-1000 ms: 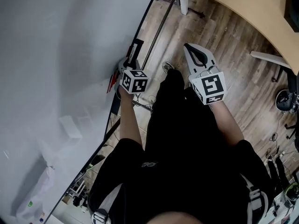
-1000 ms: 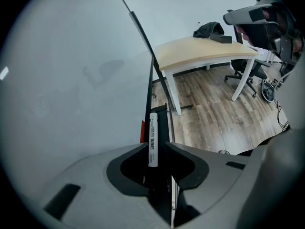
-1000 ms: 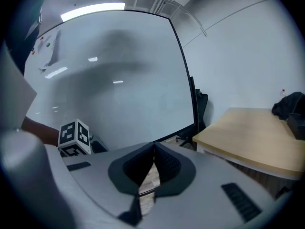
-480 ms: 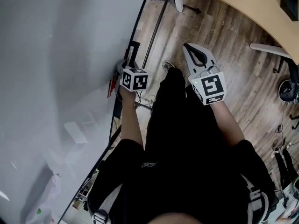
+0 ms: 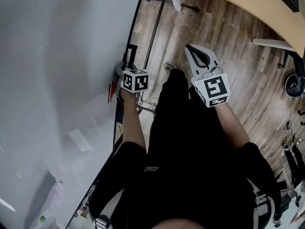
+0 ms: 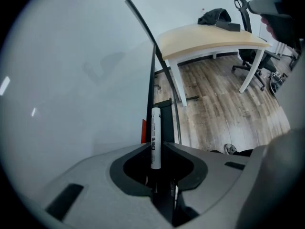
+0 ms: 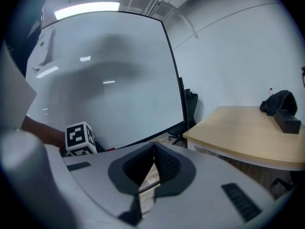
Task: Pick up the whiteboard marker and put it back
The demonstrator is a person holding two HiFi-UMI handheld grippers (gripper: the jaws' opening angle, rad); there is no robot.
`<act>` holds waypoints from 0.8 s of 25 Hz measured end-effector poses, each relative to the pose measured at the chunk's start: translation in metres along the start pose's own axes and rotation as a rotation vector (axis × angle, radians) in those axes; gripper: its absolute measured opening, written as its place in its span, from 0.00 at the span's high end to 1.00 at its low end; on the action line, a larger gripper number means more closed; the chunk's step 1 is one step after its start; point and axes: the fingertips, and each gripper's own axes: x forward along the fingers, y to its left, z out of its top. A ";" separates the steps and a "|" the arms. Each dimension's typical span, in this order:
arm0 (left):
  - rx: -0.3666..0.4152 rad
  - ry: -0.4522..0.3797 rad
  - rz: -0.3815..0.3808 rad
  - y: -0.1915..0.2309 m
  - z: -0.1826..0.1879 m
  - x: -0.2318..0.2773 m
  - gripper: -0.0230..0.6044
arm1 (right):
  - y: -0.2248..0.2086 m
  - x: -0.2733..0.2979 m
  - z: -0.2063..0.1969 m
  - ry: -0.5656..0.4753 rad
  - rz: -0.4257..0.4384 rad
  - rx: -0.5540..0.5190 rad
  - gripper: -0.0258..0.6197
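Left claw (image 6: pixel 156 146) clamps whiteboard marker (image 6: pixel 155 125) by whiteboard (image 6: pixel 71 80) edge. Right claw (image 7: pixel 153 149) tips pressed together, empty.

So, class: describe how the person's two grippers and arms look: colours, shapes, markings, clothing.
The left gripper and right gripper have pale grey moulded shells with black-lined jaws. Each carries a white cube printed with black square markers. The person wears a black short-sleeved top.

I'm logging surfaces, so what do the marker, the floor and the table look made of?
Marker: probably smooth white plastic, with a printed label along it.
Floor: wood or wood-look planks, with visible grain and seams.
Table: pale matte wood-look top on white legs.
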 end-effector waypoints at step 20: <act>0.031 -0.097 0.045 -0.009 -0.002 -0.034 0.86 | 0.009 -0.025 0.006 -0.020 0.016 -0.036 0.96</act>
